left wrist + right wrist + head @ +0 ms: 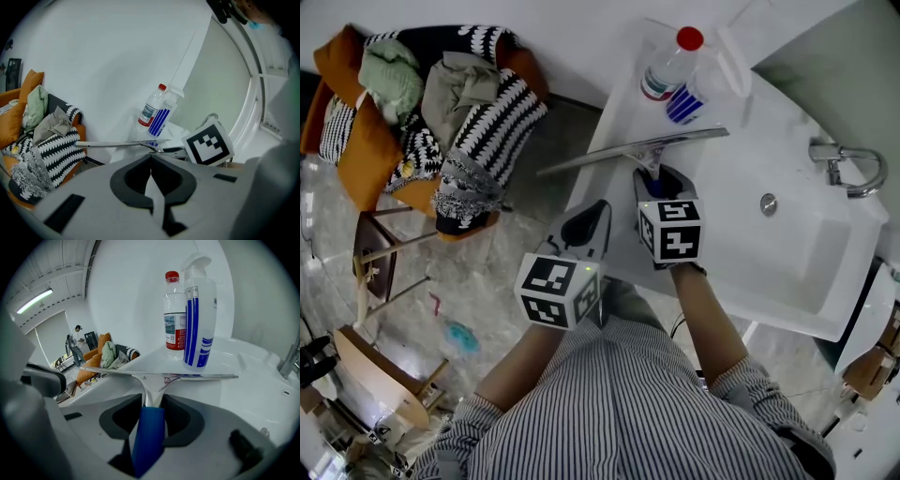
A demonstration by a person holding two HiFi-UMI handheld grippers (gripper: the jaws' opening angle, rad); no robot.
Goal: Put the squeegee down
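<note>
The squeegee (637,148) is at the sink counter's (623,98) left edge. Its blade runs left to right, with one end past that edge. Its blue handle points back into the right gripper (660,180), which is clamped on it. The left gripper's (598,211) jaws are together and empty.

Squeegee (159,377): polished metal blade holder and neck, bright and smooth; handle of smooth blue plastic. Sink (787,234): glossy white, ceramic in look. Tap (836,153): chromed metal. 2 bottles: bottle (174,315) of clear plastic with a red cap and a paper-like label; spray bottle (199,310) of translucent white plastic. Right gripper (151,401): matt grey plastic, matt black at the jaws. Cushions (366,141): cloth, some knitted. Floor (487,272): glossy, stone-look tile.
</note>
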